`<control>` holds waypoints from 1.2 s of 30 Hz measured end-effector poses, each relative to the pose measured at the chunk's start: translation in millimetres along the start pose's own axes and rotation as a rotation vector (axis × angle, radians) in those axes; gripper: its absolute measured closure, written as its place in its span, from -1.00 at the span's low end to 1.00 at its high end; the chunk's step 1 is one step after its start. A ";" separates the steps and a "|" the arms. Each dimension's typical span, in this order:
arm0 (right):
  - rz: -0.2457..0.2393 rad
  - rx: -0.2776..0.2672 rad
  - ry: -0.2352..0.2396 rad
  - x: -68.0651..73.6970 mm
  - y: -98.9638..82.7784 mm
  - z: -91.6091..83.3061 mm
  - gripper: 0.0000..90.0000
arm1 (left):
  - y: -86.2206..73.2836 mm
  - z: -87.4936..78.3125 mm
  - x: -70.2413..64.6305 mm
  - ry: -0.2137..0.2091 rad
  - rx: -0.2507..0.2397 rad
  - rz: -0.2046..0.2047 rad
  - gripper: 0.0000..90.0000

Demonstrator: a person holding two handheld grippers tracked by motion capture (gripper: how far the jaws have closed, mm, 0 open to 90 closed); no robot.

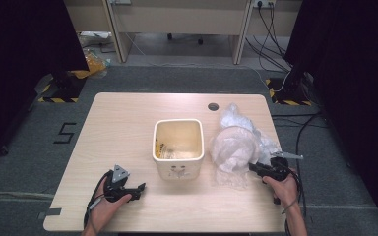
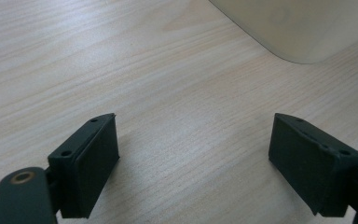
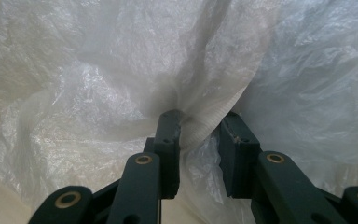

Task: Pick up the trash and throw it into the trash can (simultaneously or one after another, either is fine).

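1. My right tool point(image 3: 198, 128) has its jaws drawn close on a ridged white fold of the plastic bag point(image 3: 121, 70). The fold sits between the pads and looks pinched, though the film bunched around the tips hides just how firmly.
2. From above, that right tool point(image 1: 254, 167) meets the near right edge of the bag point(image 1: 234, 147), which lies crumpled on the right part of the tabletop point(image 1: 123, 118), just beside the bin.
3. The bag is cloudy and layered; I cannot make out whether anything is inside it, and its far part blurs into clear wrinkled film.
4. My left tool point(image 2: 193, 154) is spread wide with nothing between the jaws, low over bare wood; whether it touches the wood I cannot tell.
5. From above, the left tool point(image 1: 140, 189) sits near the front left, apart from the bin point(image 1: 178, 169).
6. The bin's inside is glary; yellowish marks near its bottom are too small to identify.
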State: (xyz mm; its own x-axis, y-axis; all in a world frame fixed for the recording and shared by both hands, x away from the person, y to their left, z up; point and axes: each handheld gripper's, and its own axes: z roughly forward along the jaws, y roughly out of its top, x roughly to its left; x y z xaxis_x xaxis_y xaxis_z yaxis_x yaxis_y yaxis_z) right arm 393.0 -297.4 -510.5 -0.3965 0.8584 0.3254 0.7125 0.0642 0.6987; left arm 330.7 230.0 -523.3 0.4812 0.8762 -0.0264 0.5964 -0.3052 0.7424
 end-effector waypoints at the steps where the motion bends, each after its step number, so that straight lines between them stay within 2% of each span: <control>1: -0.007 0.001 0.002 3.1 -5.8 -4.9 0.57 | -0.1 0.1 0.0 -0.001 -0.002 0.000 -0.67; 11: -0.026 -0.001 0.002 22.1 -39.0 -30.2 0.53 | 0.0 0.0 -0.1 0.000 0.000 0.000 -0.67; 16: -0.031 -0.004 -0.001 27.6 -49.9 -38.4 0.51 | 0.0 0.0 -0.1 0.001 0.000 0.000 -0.67; 18: -0.038 -0.002 -0.006 30.5 -54.1 -42.1 0.48 | 0.0 0.0 -0.1 0.001 0.000 0.000 -0.67; 19: -0.050 0.003 -0.016 32.6 -56.8 -45.2 0.40 | 0.0 0.0 -0.1 0.001 0.000 0.000 -0.67; 20: -0.050 0.003 -0.016 32.6 -56.8 -45.2 0.40 | 0.0 -0.1 -0.1 0.001 0.000 0.000 -0.67; 23: -0.063 0.013 -0.033 36.5 -56.4 -48.1 0.04 | 0.0 0.0 -0.1 0.001 0.000 0.000 -0.67; 25: -0.083 0.012 -0.056 41.2 -52.4 -52.9 -0.09 | 0.0 -0.1 -0.1 0.000 0.001 0.000 -0.67; 27: -0.108 0.001 -0.071 46.8 -46.4 -61.0 -0.21 | 0.0 0.0 -0.1 0.001 0.000 0.000 -0.67; 28: -0.123 -0.038 -0.083 52.4 -40.6 -71.8 -0.28 | 0.0 0.0 0.0 0.001 0.000 0.000 -0.67; 29: -0.123 -0.038 -0.083 52.4 -40.6 -71.8 -0.28 | 0.0 0.0 -0.1 0.001 0.000 0.000 -0.67; 32: -0.151 -0.086 -0.099 61.8 -32.0 -85.6 -0.36 | 0.0 0.1 0.0 0.000 -0.001 0.000 -0.67; 33: -0.187 -0.112 -0.110 70.1 -25.4 -90.7 -0.39 | 0.0 0.0 -0.1 0.001 0.000 0.000 -0.67; 36: -0.215 -0.114 -0.112 76.1 -20.5 -90.3 -0.41 | 0.0 0.0 -0.1 0.001 0.000 0.000 -0.67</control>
State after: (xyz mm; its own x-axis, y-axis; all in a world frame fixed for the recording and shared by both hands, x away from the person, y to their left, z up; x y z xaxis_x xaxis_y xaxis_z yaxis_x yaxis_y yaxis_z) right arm 296.0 -279.3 -442.6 -0.4610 0.8825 0.0933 0.5465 0.1994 0.8134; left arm 330.7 230.0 -523.3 0.4806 0.8766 -0.0262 0.5966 -0.3049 0.7424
